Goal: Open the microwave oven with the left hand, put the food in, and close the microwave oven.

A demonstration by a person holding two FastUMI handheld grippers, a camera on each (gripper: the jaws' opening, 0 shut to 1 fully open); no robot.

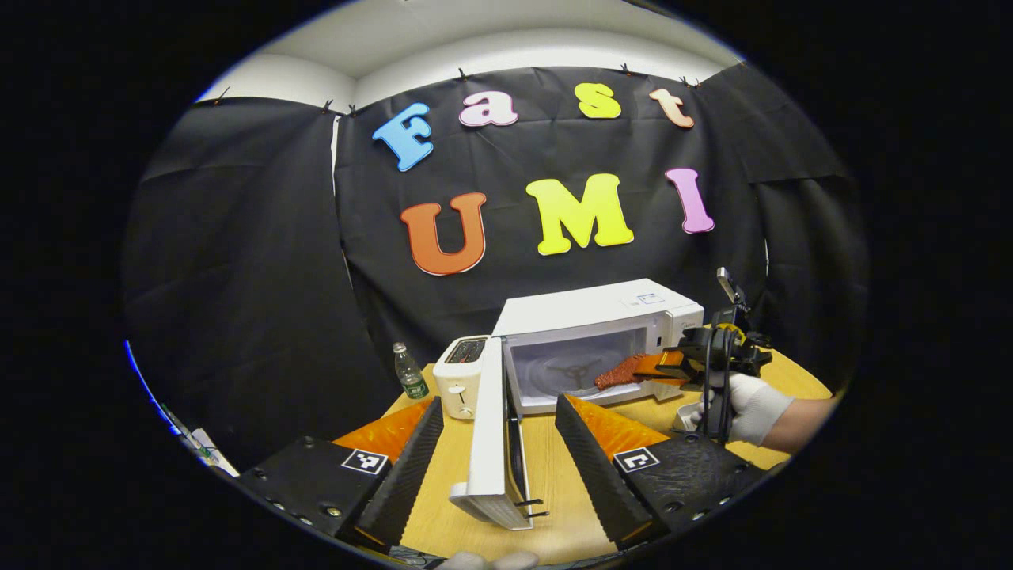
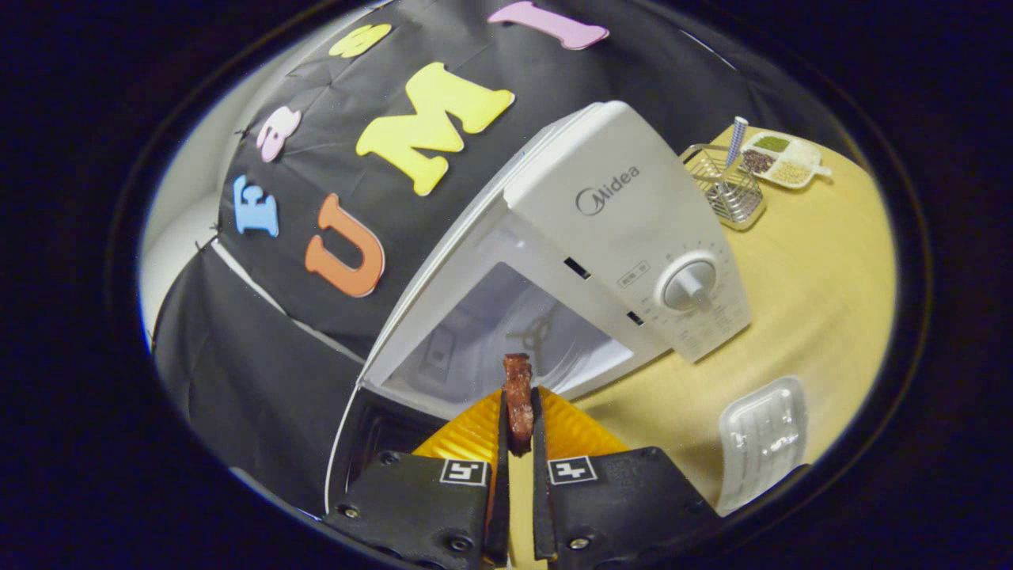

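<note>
Partly we cannot see the food (image 2: 518, 396): in the right gripper view its lower end is hidden between the fingers of the right gripper (image 2: 518, 427), which are clamped on it. We see it as a thin, reddish-brown strip with a rough surface, and its tip points at the open cavity of the microwave oven (image 2: 554, 261). In the left gripper view the same strip is held at the mouth of the cavity, above the worktop (image 1: 554, 475), by a gloved hand (image 1: 748, 405). The oven door (image 1: 495, 435) stands wide open between the fingers of the left gripper (image 1: 498, 455), which are apart and do not press on it. Near the left back edge of the worktop stand a toaster (image 1: 460, 381) and a bottle (image 1: 410, 372). Near the right front edge lies a clear tray (image 2: 764, 435), cut off below.
</note>
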